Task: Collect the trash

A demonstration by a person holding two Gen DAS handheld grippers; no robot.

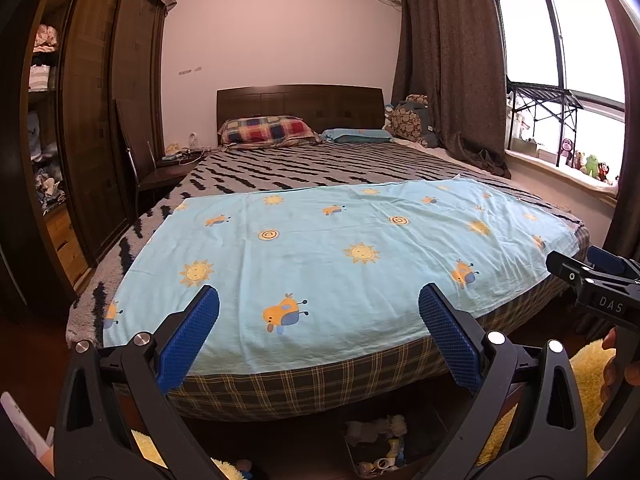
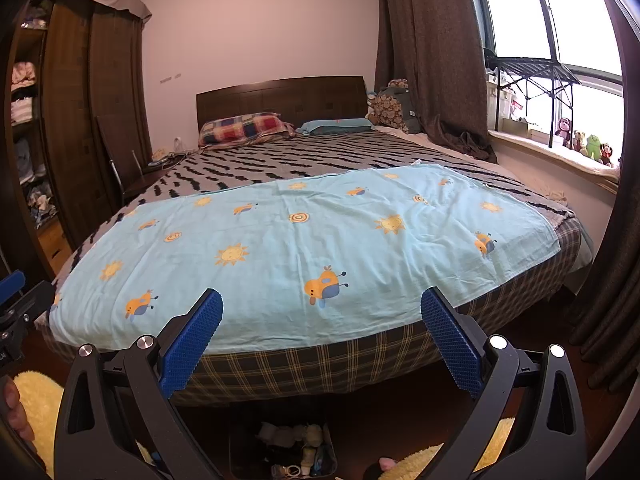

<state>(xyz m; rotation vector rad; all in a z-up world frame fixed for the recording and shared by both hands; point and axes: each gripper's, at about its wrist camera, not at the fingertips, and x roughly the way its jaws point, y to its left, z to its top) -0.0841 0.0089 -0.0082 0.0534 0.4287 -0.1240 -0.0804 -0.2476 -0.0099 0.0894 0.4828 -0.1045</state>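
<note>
Gaping wide with nothing between their blue pads, the left tool (image 1: pixel 319 334) and right tool (image 2: pixel 322 336) hovered at the foot of the bed (image 1: pixel 304 384). A light blue sheet (image 1: pixel 332 256) covered its near end. At six o'clock, a small bin of trash (image 2: pixel 298 454) sat on the floor.

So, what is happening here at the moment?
A person holds two grippers side by side at the foot of a bed. The left gripper and right gripper are both open and hold nothing. A light blue sheet lies flat on the bed. A bin with scraps sits on the floor below.
</note>
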